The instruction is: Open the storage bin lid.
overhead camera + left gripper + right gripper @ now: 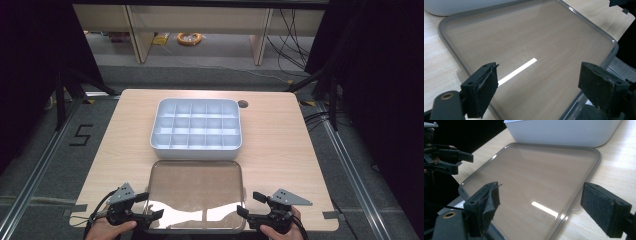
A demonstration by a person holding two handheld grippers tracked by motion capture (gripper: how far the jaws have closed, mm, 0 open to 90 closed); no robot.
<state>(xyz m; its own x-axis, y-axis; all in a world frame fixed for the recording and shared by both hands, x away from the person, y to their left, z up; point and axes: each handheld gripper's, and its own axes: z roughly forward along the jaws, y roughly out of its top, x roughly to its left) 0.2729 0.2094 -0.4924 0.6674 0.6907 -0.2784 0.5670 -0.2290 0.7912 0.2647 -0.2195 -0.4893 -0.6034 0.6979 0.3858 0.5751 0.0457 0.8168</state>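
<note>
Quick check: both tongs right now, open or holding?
Left tongs: open, holding nothing, at the clear lid.
Right tongs: open, holding nothing.

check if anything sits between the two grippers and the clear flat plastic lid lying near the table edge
Nothing visible does. The left gripper and right gripper stand open at the near corners of the clear flat plastic lid, bare wood between. The white compartment box lies beyond the lid.

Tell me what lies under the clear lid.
Through the clear lid only the wooden table shows. Glare hides a strip near its front edge.
</note>
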